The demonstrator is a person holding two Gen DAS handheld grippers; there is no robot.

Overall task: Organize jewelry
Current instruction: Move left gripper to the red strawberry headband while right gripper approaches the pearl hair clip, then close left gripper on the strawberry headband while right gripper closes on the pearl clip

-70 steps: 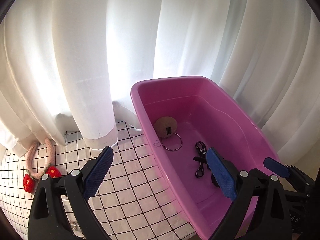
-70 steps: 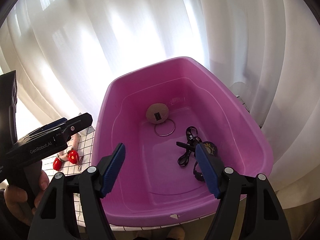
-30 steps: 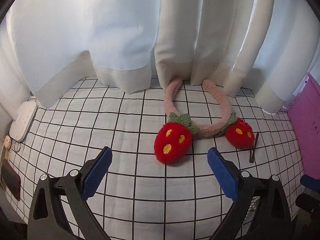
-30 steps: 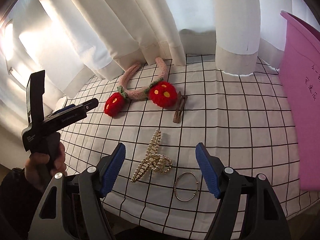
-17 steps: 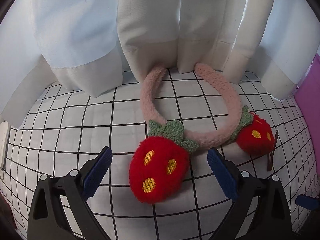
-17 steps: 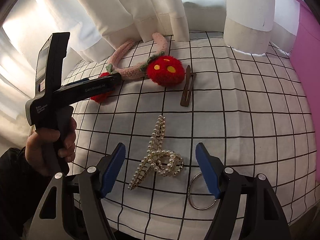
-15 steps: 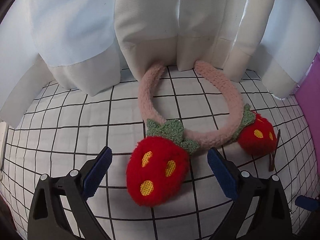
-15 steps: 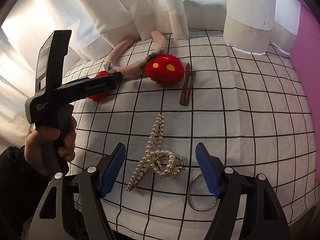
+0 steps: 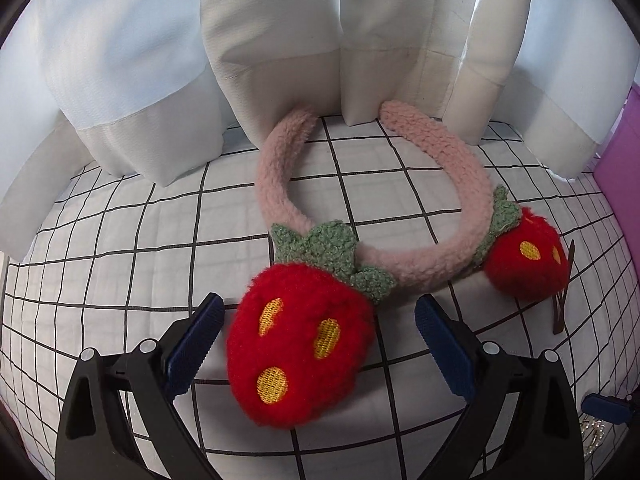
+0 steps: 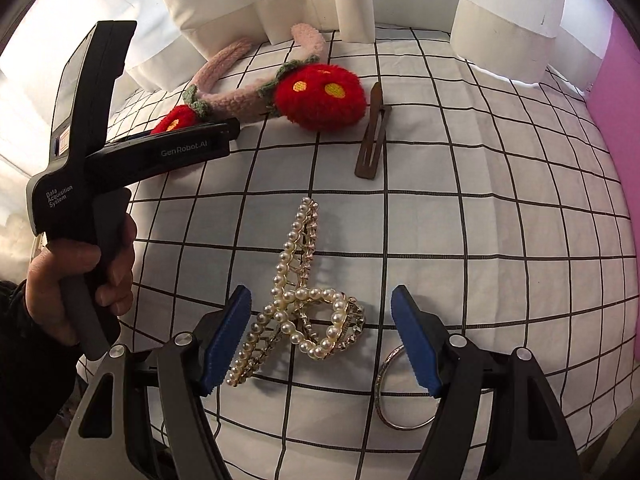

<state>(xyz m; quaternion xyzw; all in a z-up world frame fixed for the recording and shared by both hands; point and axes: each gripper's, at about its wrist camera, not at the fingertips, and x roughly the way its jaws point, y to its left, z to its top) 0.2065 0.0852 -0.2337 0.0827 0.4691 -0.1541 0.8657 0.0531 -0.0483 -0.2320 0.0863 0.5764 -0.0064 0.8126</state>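
Left wrist view: left claw (image 9: 316,344) wide open, straddling the near strawberry (image 9: 298,344) of the pink headband (image 9: 460,200); pads not visibly touching the plush. Headband lies on the grid-pattern desk (image 9: 120,248), both ends tucked under the white curtain (image 9: 280,60) at the far side. Second strawberry (image 9: 526,266) sits to the right, with a brown hair clip (image 9: 562,300) just beside it.

Right wrist view: right claw (image 10: 320,338) also open, empty, framing the looped end of the pearl claw clip (image 10: 296,300); no pad contact seen. Metal bangle (image 10: 400,392) lies near right, partly hidden behind the right finger. Pink bin (image 10: 618,128) at the right edge. Person's hand (image 10: 80,280) grips the left tool's handle.
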